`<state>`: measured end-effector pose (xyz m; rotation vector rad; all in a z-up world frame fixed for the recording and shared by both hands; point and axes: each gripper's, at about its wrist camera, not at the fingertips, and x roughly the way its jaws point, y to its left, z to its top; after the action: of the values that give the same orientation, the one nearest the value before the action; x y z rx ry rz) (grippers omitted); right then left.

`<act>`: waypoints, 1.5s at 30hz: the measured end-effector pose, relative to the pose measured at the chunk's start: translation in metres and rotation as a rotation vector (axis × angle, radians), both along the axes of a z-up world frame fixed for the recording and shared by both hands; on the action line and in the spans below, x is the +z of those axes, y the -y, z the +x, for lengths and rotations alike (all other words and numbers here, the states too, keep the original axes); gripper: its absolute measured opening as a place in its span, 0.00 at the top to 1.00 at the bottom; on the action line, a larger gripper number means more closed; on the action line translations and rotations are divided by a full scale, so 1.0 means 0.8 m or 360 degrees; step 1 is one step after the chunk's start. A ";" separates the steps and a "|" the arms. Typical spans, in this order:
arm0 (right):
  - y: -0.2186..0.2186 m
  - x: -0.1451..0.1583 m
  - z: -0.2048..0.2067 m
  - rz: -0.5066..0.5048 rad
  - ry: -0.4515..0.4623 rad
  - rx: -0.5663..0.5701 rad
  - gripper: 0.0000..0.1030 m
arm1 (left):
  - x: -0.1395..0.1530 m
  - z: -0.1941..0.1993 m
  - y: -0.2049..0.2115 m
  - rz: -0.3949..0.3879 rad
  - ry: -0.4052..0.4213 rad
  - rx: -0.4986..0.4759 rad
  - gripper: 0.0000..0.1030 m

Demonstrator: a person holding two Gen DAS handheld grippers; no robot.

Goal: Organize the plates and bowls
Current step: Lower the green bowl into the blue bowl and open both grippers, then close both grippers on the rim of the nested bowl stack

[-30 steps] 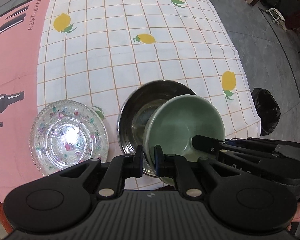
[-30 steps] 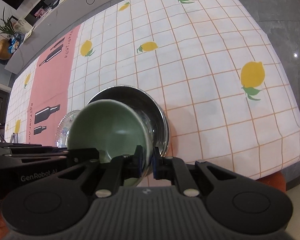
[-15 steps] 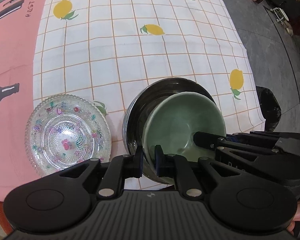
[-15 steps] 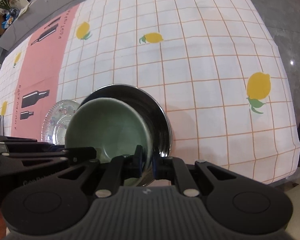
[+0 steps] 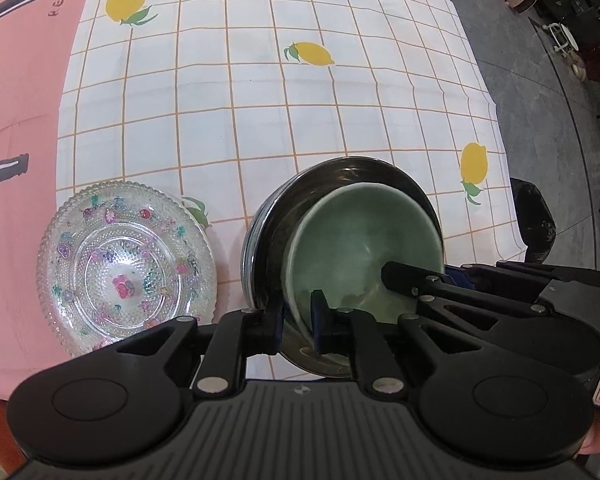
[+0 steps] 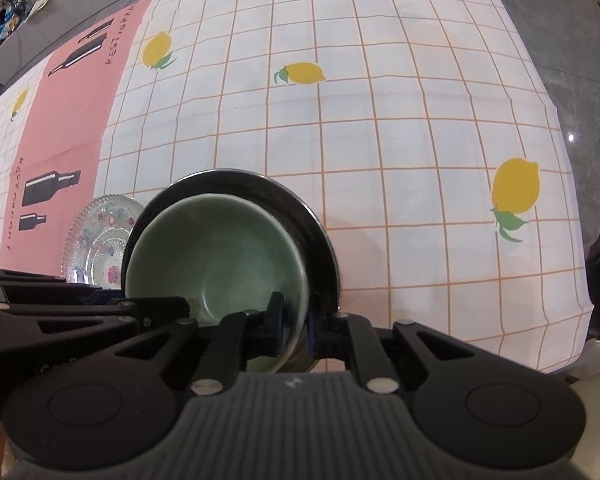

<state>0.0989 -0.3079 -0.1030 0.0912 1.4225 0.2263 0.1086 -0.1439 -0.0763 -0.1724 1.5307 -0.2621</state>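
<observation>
both grippers are pinched on the rim of the green bowl (image 5: 360, 236), one each side. the left gripper (image 5: 298, 316) has its jaws nearly closed on the near-left rim, one finger inside the bowl & one outside. the right gripper (image 6: 294, 318) does the same on the near-right rim, jaws narrowed down to just the wall thickness. two-sided hold prob bc the ceramic looks heavy & slick, so a single rim pinch could let it swing.

landmark = steel bowl (image 5: 340, 176). it sits on the lemon tablecloth (image 5: 260, 100) near the table's near edge. the green bowl is inside the steel bowl, nested, pushed toward its near side w/ dark steel rim showing beyond it. can't tell if it's fully seated or a touch above the bottom. nesting smaller into bigger = the stacking logic, i'd judge.

glass plate (image 5: 126, 264) lies flat just left of the steel bowl, close but apart, not in the stack. flat & wide, so it prob belongs under or beside, not in.

next, i'd guess: let go both sides evenly so the bowl doesn't tip or clank on steel.
</observation>
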 end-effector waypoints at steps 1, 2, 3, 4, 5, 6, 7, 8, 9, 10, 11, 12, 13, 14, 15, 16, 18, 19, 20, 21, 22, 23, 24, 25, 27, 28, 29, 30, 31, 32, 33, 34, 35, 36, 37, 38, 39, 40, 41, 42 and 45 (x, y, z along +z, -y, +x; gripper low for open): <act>0.000 0.000 0.000 -0.0006 0.0002 0.0000 0.89 | 0.000 0.000 0.000 0.0003 0.0002 -0.0003 0.82; -0.001 0.001 0.000 -0.0015 0.0004 -0.0003 0.89 | 0.000 -0.001 0.001 0.0000 0.0004 -0.0007 0.82; -0.001 0.001 0.001 -0.0020 0.0005 -0.0004 0.88 | 0.000 -0.001 0.001 -0.0001 0.0005 -0.0011 0.81; -0.001 0.001 0.001 -0.0019 0.0003 -0.0004 0.87 | 0.000 -0.002 0.001 -0.0003 0.0003 -0.0012 0.80; 0.000 0.001 0.002 -0.0011 0.0002 -0.0009 0.85 | 0.000 -0.001 0.000 -0.0009 -0.0001 -0.0005 0.80; 0.001 0.001 0.002 0.0006 0.0000 -0.0019 0.84 | 0.000 -0.001 -0.001 -0.0015 -0.0003 0.0003 0.80; 0.002 0.002 0.002 0.0016 -0.0003 -0.0028 0.83 | 0.000 -0.001 -0.002 -0.0020 -0.0004 0.0009 0.80; 0.001 0.002 0.002 0.0018 -0.0005 -0.0031 0.83 | 0.001 -0.001 -0.003 -0.0024 -0.0004 0.0013 0.80; 0.001 0.002 0.001 0.0019 -0.0006 -0.0029 0.83 | 0.001 -0.001 -0.004 -0.0028 -0.0005 0.0016 0.79; 0.000 0.002 0.000 0.0019 -0.0007 -0.0026 0.83 | 0.003 -0.001 -0.006 -0.0033 -0.0006 0.0020 0.78; -0.001 0.002 0.000 0.0021 -0.0009 -0.0025 0.83 | 0.004 0.000 -0.007 -0.0040 -0.0005 0.0023 0.77; -0.001 0.002 -0.001 0.0023 -0.0011 -0.0027 0.83 | 0.007 0.000 -0.007 -0.0046 0.0002 0.0021 0.72; -0.001 0.003 -0.001 0.0025 -0.0010 -0.0030 0.81 | 0.010 0.000 -0.007 -0.0049 0.0021 0.0014 0.69; 0.000 0.004 -0.001 0.0031 -0.0002 -0.0031 0.79 | 0.015 0.000 -0.007 -0.0031 0.0057 0.0000 0.67; 0.000 0.007 0.000 0.0030 0.0018 -0.0033 0.78 | 0.021 0.000 -0.006 -0.0015 0.0102 -0.0022 0.65; 0.000 0.011 0.000 0.0028 0.0039 -0.0030 0.77 | 0.025 0.000 -0.005 -0.0003 0.0131 -0.0040 0.63; 0.001 0.019 0.001 0.0030 0.0067 -0.0023 0.76 | 0.031 0.002 -0.008 -0.0019 0.0145 -0.0035 0.62; 0.001 0.022 0.001 0.0035 0.0075 -0.0023 0.75 | 0.033 0.005 -0.010 -0.0031 0.0146 -0.0030 0.62; 0.001 0.025 0.002 0.0039 0.0082 -0.0023 0.75 | 0.036 0.005 -0.012 -0.0038 0.0155 -0.0029 0.62; 0.002 0.028 0.003 0.0042 0.0088 -0.0022 0.74 | 0.038 0.006 -0.013 -0.0035 0.0169 -0.0035 0.60; 0.002 0.030 0.003 0.0046 0.0093 -0.0020 0.73 | 0.041 0.006 -0.014 -0.0030 0.0185 -0.0047 0.58; 0.003 0.033 0.003 0.0053 0.0098 -0.0021 0.70 | 0.044 0.006 -0.016 -0.0036 0.0201 -0.0059 0.57; 0.004 0.035 0.003 0.0063 0.0102 -0.0018 0.68 | 0.047 0.005 -0.018 -0.0058 0.0214 -0.0066 0.54; 0.004 0.037 0.002 0.0074 0.0109 -0.0009 0.63 | 0.050 0.004 -0.022 -0.0091 0.0222 -0.0070 0.51; 0.004 0.044 0.000 0.0065 0.0143 0.0025 0.57 | 0.055 0.002 -0.028 -0.0133 0.0234 -0.0084 0.49; 0.003 0.048 -0.002 0.0055 0.0168 0.0053 0.54 | 0.059 0.001 -0.030 -0.0130 0.0255 -0.0101 0.46; 0.003 0.051 -0.005 0.0048 0.0193 0.0077 0.50 | 0.063 -0.001 -0.031 -0.0120 0.0288 -0.0123 0.45; 0.005 0.054 -0.007 0.0043 0.0213 0.0092 0.49 | 0.067 -0.003 -0.033 -0.0108 0.0332 -0.0153 0.41; 0.007 0.055 -0.009 0.0043 0.0228 0.0100 0.45 | 0.069 -0.005 -0.034 -0.0093 0.0374 -0.0188 0.35; 0.010 0.056 -0.011 0.0046 0.0237 0.0101 0.41 | 0.071 -0.007 -0.035 -0.0077 0.0408 -0.0224 0.32; 0.013 0.054 -0.012 0.0050 0.0237 0.0094 0.40 | 0.070 -0.009 -0.036 -0.0068 0.0430 -0.0254 0.29; 0.017 0.051 -0.012 0.0054 0.0232 0.0078 0.39 | 0.068 -0.010 -0.038 -0.0066 0.0438 -0.0276 0.27; 0.022 0.046 -0.013 0.0054 0.0217 0.0056 0.39 | 0.064 -0.012 -0.040 -0.0072 0.0438 -0.0291 0.27; 0.026 0.039 -0.013 0.0057 0.0191 0.0033 0.39 | 0.059 -0.013 -0.043 -0.0080 0.0435 -0.0297 0.27; 0.029 0.032 -0.013 0.0068 0.0160 0.0011 0.39 | 0.053 -0.015 -0.045 -0.0087 0.0425 -0.0298 0.26; 0.033 0.024 -0.015 0.0086 0.0129 -0.0011 0.39 | 0.047 -0.016 -0.047 -0.0094 0.0409 -0.0302 0.26; 0.036 0.017 -0.016 0.0099 0.0098 -0.0028 0.39 | 0.040 -0.016 -0.049 -0.0100 0.0388 -0.0304 0.26; 0.038 0.010 -0.017 0.0105 0.0072 -0.0041 0.39 | 0.033 -0.016 -0.052 -0.0108 0.0367 -0.0303 0.26; 0.038 0.004 -0.019 0.0111 0.0054 -0.0050 0.39 | 0.026 -0.016 -0.052 -0.0115 0.0343 -0.0296 0.26; 0.039 -0.001 -0.020 0.0120 0.0042 -0.0055 0.39 | 0.020 -0.014 -0.053 -0.0124 0.0323 -0.0284 0.26; 0.040 -0.015 -0.020 0.0167 0.0007 -0.0089 0.39 | 0.003 -0.010 -0.054 -0.0189 0.0277 -0.0265 0.26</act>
<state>0.0828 -0.3397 -0.1148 0.2159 1.4018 0.2547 0.1007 -0.1007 -0.0739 -0.1129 1.3585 -0.4888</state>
